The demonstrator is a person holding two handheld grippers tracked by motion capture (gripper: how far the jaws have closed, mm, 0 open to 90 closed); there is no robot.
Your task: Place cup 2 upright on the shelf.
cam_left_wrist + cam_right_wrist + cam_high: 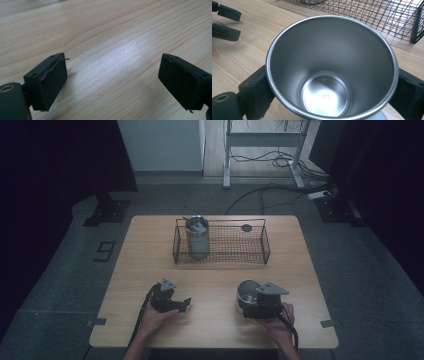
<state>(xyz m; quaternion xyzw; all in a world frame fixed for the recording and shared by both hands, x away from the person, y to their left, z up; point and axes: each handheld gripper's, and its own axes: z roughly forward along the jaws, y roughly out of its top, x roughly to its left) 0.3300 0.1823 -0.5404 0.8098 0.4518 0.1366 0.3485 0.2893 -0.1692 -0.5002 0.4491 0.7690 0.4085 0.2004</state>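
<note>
Two steel cups (332,67) — one wire basket (221,241).

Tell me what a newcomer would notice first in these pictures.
First, the shiny steel cup, empty, clasped between the jaws of the right gripper at the near right of the table. Next, the black wire basket at the far middle, with a second metal cup upright at its left end.
</note>
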